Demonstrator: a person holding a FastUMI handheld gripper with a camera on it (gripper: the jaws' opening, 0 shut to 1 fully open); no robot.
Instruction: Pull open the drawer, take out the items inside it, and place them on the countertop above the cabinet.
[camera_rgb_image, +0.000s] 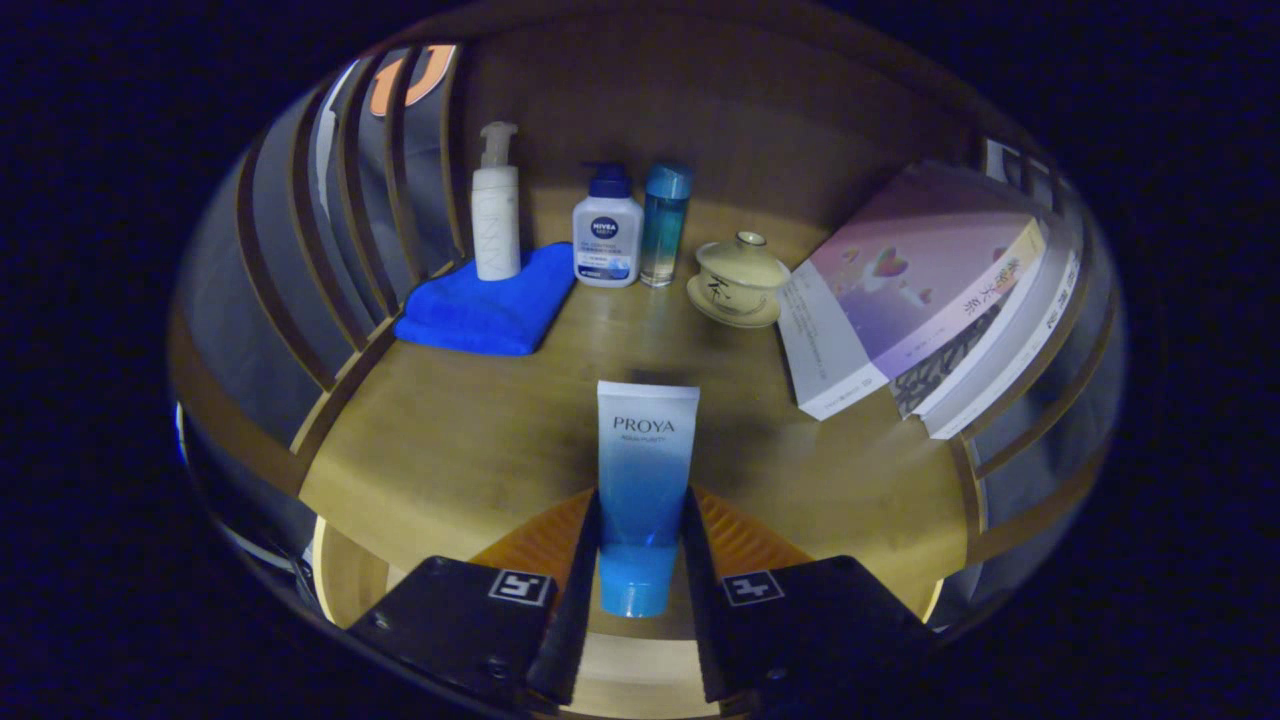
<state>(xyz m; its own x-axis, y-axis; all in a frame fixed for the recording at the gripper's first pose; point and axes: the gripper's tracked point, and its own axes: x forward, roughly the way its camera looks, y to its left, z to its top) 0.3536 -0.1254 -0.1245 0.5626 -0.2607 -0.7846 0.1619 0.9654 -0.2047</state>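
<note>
On the countertop (450, 450), far left of the tube (645, 470) and beyond it, a blue cloth (485, 305) lies folded with a white pump bottle (496, 205) standing on its back corner. Straight beyond the tube stand a squat pump bottle (606, 232) and a teal bottle (665, 222), touching. The gripper (640, 555) clamps the tube near its cap, cap toward the camera, both fingers pressing its sides. Beyond and right of the tube sits a lidded cup (740, 275) on a saucer, then stacked books (925, 295).
</note>
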